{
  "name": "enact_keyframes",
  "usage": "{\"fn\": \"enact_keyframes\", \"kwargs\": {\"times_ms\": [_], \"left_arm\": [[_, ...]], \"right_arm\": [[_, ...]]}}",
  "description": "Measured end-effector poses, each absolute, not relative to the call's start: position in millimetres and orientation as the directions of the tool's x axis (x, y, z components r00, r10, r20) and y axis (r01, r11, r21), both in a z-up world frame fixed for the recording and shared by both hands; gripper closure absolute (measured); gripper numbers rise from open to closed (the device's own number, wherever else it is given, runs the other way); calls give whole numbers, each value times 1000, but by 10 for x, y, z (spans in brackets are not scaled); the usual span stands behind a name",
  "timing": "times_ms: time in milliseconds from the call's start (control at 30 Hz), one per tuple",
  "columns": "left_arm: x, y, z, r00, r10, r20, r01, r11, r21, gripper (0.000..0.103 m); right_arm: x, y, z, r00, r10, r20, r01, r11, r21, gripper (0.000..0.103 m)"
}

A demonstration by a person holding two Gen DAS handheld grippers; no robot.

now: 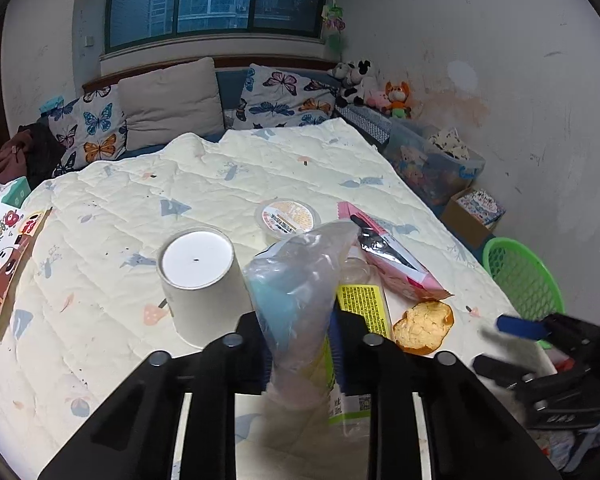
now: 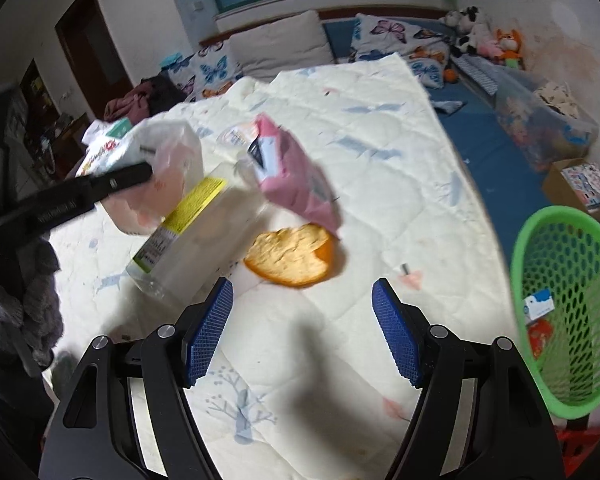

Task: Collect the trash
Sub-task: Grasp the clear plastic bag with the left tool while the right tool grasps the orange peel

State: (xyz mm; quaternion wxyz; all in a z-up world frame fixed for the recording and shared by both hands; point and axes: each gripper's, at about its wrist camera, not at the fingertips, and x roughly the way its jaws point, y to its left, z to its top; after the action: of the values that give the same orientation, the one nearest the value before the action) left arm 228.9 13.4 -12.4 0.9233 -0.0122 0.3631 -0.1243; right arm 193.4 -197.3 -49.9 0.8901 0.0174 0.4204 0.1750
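Black fingers of the left gripper (image 1: 298, 340) are pressed together on a crumpled clear plastic bag (image 1: 300, 280) with pale blue showing inside, which stands up between the pads above the cream quilt (image 1: 220, 176). Just left of it sits an upturned white paper cup (image 1: 198, 276). Behind the bag lies a clear plastic bottle with a yellow label (image 1: 364, 304), and beside that a piece of orange peel (image 1: 422, 326), pith side up. A pink snack packet (image 1: 396, 264) rests against the bottle's far end, with a round lidded tub (image 1: 287, 218) further back.

Seen from the right wrist, the right gripper (image 2: 302, 332) holds its blue pads spread with nothing between them, hanging over bare quilt just short of the peel. A green mesh basket (image 2: 560, 312) stands off the bed's right edge, with a few scraps of packaging in it, well apart from the pile of rubbish.
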Motion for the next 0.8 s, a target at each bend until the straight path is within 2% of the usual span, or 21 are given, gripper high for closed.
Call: {"fn": "enact_keyframes", "kwargs": {"times_ms": [667, 800], "left_arm": [[1935, 402, 156, 740, -294, -605, 226, 956, -188, 83], [1912, 410, 168, 742, -292, -603, 225, 956, -186, 83]], "right_arm": [[2344, -1592, -912, 564, 231, -793, -340, 940, 32, 31], [2374, -1564, -946, 568, 228, -791, -344, 939, 24, 34]]}}
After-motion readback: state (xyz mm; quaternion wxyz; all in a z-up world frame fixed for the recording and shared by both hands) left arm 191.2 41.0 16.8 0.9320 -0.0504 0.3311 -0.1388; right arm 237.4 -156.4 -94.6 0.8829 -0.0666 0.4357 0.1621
